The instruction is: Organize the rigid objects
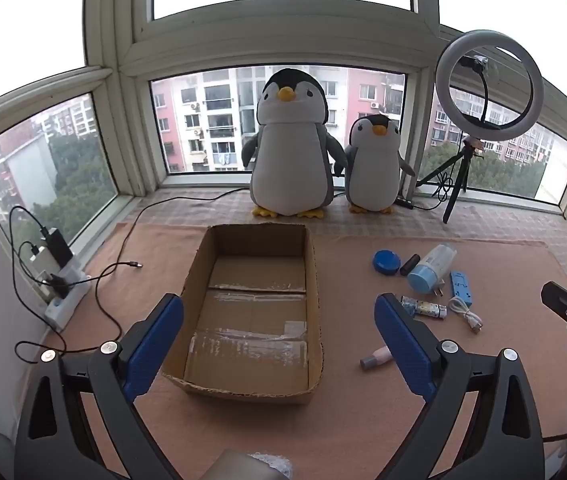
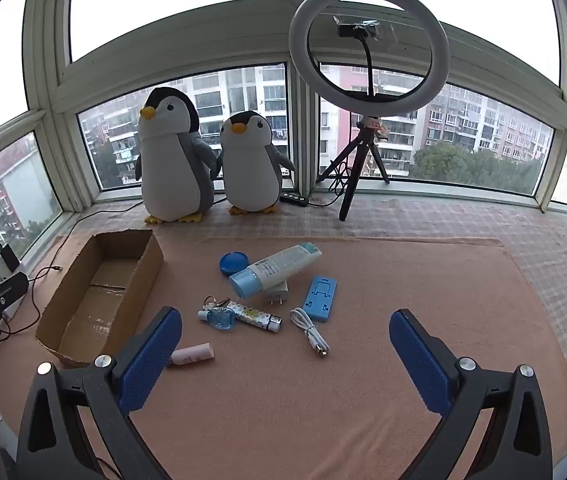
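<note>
The left gripper (image 1: pixel 279 336) hangs over the cardboard box (image 1: pixel 315 280), fingers wide apart, holding nothing. The right gripper (image 2: pixel 285 344) is also spread and holds nothing, above the white cable (image 2: pixel 309 332).

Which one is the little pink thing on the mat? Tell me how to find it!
Find the open cardboard box on the peach mat. Just off its nearest corner, apart from the pile of blue things, lies a small pink tube on its side. It is the only pink item; its neighbours are blue, white or patterned.
</note>
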Tool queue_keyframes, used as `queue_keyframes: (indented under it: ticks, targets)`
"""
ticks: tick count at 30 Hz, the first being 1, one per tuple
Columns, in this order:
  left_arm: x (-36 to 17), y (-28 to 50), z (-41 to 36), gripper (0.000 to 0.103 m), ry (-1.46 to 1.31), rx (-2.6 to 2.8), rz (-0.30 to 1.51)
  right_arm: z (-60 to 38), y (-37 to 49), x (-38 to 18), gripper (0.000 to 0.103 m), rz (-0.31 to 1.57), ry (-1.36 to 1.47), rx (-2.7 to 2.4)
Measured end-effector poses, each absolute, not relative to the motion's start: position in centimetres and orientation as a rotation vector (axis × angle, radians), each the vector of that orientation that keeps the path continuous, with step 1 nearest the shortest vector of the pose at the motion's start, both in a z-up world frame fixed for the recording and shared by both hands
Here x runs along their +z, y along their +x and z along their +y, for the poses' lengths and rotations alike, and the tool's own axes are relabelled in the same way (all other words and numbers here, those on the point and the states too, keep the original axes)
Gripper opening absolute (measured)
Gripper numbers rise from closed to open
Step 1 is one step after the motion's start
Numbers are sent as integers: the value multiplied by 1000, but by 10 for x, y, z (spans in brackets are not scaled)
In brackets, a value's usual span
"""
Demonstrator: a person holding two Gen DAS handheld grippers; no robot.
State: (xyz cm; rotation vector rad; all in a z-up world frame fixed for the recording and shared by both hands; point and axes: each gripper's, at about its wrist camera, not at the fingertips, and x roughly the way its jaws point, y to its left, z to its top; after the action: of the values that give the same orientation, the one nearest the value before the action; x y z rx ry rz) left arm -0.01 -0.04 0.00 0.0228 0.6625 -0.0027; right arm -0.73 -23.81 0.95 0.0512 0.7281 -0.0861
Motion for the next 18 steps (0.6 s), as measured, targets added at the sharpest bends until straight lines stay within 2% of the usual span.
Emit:
queue_keyframes:
  ticks: [18]
  targets:
    - [-1, 0, 0, 97, 14, -8, 667, -237, -6, 9, 103, 733, 45, -84]
